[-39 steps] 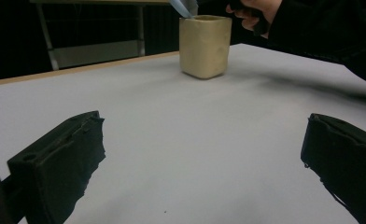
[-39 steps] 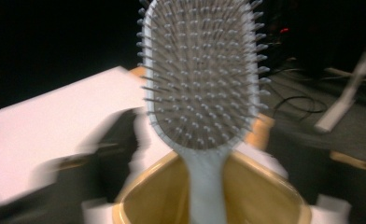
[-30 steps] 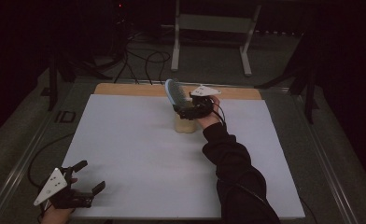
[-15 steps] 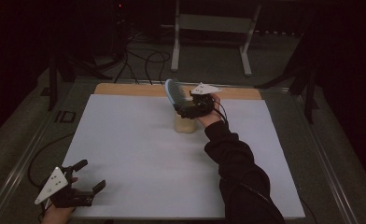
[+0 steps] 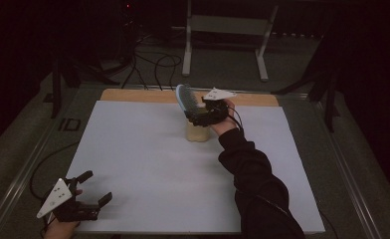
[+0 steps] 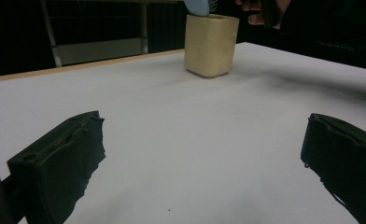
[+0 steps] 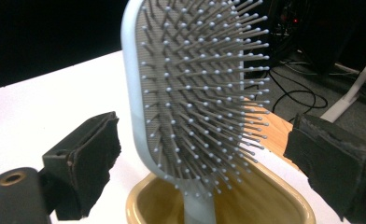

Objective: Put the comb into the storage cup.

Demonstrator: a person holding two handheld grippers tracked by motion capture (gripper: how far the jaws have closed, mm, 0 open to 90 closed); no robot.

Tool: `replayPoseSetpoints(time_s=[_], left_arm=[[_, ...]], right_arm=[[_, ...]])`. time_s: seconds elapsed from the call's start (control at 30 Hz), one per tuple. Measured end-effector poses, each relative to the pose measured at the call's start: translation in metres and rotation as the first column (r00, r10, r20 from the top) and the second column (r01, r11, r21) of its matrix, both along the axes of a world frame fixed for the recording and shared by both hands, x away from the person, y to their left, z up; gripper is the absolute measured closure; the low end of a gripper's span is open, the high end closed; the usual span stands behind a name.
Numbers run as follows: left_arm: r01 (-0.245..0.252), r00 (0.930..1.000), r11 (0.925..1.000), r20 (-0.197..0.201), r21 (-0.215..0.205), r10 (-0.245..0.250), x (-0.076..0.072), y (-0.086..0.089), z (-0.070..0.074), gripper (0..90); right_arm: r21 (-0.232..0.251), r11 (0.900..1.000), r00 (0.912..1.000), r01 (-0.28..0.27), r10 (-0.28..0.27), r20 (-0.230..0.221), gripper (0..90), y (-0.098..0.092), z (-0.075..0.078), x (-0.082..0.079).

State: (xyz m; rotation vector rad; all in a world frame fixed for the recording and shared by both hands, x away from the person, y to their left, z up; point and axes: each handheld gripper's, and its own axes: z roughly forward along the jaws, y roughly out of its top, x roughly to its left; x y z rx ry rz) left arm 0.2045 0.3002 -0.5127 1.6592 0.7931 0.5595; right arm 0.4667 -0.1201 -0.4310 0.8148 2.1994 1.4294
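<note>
A pale blue hairbrush (image 5: 183,97) with grey bristles stands handle-down in a tan cup (image 5: 198,133) near the far middle of the white table sheet (image 5: 143,149). My right gripper (image 5: 199,117) hovers over the cup, open. In the right gripper view the brush head (image 7: 195,93) sits between the wide-apart jaws, touching neither, and the cup's rim (image 7: 265,205) shows below. My left gripper (image 5: 96,186) rests open at the near left corner with nothing in it. From the left gripper view the cup (image 6: 210,44) stands far ahead, and the gripper (image 6: 204,154) faces bare sheet.
A wooden strip (image 5: 133,94) borders the table's far edge. Beyond it lie floor cables (image 5: 153,62) and a metal stand (image 5: 223,30). A person's dark sleeve (image 5: 252,179) crosses the right half of the sheet.
</note>
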Motion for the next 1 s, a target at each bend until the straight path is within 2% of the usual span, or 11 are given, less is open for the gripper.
replayPoseSetpoints(time_s=[0.5,0.87,1.0], left_arm=[[-0.007,0.9999,1.0000,0.009,-0.001,0.007,-0.006,0.003,0.001,0.0],[-0.005,1.0000,1.0000,0.008,-0.001,0.005,-0.004,0.002,0.001,0.0],[-0.004,1.0000,1.0000,0.009,0.004,0.004,-0.004,0.001,0.001,0.0]], right_arm=[[-0.003,1.000,0.9999,-0.010,0.010,0.004,9.0,-0.013,0.014,-0.018],[-0.008,1.000,0.9999,-0.016,0.016,0.005,9.0,-0.027,0.014,-0.032],[-0.008,1.000,1.0000,0.003,-0.003,0.005,9.0,-0.034,0.013,-0.038]])
